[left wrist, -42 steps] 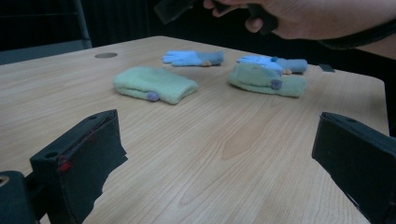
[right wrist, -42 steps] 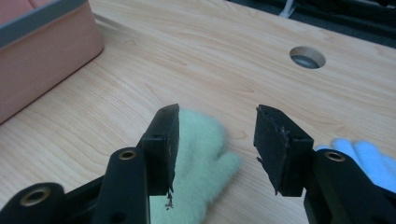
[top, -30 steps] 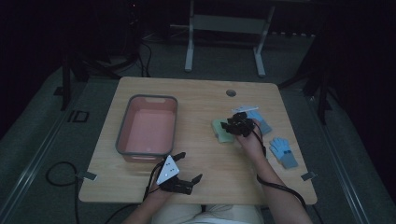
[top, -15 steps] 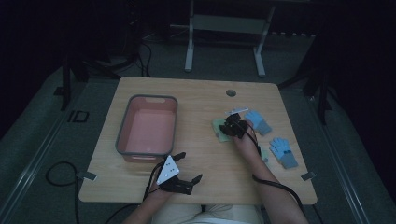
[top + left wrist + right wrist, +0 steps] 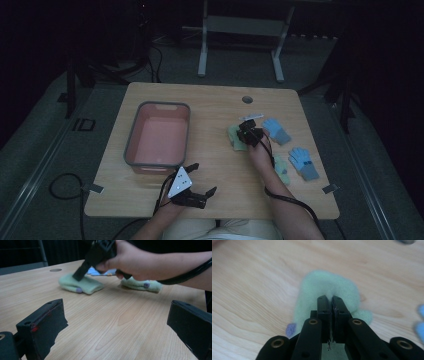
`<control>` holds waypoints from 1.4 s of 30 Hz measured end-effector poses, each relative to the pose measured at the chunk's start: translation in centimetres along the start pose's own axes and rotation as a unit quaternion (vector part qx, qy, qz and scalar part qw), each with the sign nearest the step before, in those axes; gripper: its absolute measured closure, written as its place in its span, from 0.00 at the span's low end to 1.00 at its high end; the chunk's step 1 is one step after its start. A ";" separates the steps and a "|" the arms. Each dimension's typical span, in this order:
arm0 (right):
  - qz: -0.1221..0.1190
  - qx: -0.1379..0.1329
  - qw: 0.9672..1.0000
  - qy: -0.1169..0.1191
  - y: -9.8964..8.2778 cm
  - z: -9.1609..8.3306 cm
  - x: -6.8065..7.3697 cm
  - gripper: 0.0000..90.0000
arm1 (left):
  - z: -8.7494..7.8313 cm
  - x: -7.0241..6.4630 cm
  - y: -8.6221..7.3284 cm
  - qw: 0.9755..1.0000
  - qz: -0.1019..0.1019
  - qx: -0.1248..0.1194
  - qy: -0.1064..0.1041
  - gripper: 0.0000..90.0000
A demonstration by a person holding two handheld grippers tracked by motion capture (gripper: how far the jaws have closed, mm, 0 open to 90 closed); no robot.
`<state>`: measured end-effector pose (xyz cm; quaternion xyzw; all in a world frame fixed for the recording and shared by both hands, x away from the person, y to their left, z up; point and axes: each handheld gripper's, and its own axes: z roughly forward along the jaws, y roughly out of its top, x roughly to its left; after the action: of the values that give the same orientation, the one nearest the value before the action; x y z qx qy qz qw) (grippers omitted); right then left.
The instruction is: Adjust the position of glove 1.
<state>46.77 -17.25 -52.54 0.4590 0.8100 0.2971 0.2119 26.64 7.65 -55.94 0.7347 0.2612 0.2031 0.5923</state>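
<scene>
Right gripper (image 5: 246, 134) down on a pale green glove (image 5: 236, 137) near the middle of the wooden table (image 5: 210, 115), right of the pink tub (image 5: 157, 132). Jaws just been closing, now pinched together on a fold of the green fabric, as seen in the right gripper view with the glove (image 5: 324, 287) bunched up around the 2 black tips and a small purple patch at its lower left edge. Seen from the left gripper view too: right hand (image 5: 130, 257) tilting its gripper down onto the glove (image 5: 81, 284).

Second green glove (image 5: 281, 170) lying just beside the right forearm, nearer the person. 2 blue gloves farther right: 1 (image 5: 276, 130) just beyond the gripper, 1 (image 5: 302, 162) near the table's right edge, well apart from the tub.

Left gripper (image 5: 197, 182) resting at the table's near edge, below the tub, jaws spread wide with nothing but bare wood between them.
</scene>
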 end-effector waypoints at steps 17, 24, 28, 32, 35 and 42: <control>0.047 -0.071 0.996 -0.022 0.7 -9.2 2.6 0.96 | 0.0 0.0 0.0 1.000 -0.001 0.002 0.000 0.02; 0.053 -0.078 0.995 -0.027 -1.9 -12.2 4.5 0.97 | 0.0 -0.1 0.0 1.000 0.004 0.003 0.002 0.02; 0.056 -0.080 0.995 -0.025 -3.6 -12.9 5.4 0.96 | 0.1 -0.1 0.0 1.000 0.006 0.004 0.001 0.02; 0.052 -0.066 0.996 -0.023 -5.3 -12.7 6.1 0.96 | 0.1 -0.1 0.0 1.000 0.003 0.004 0.000 0.02; 0.057 -0.053 0.997 -0.017 -6.3 -12.1 6.4 0.96 | 0.1 -0.1 0.0 1.000 0.005 0.005 0.001 0.02; 0.050 -0.025 0.998 -0.028 -7.9 -9.4 7.5 0.96 | 0.1 -0.1 0.0 1.000 0.005 0.004 0.002 0.02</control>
<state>32.42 -16.59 -51.58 0.5017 0.7722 0.3146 0.2302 26.59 7.48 -55.92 0.7382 0.2592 0.2065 0.5876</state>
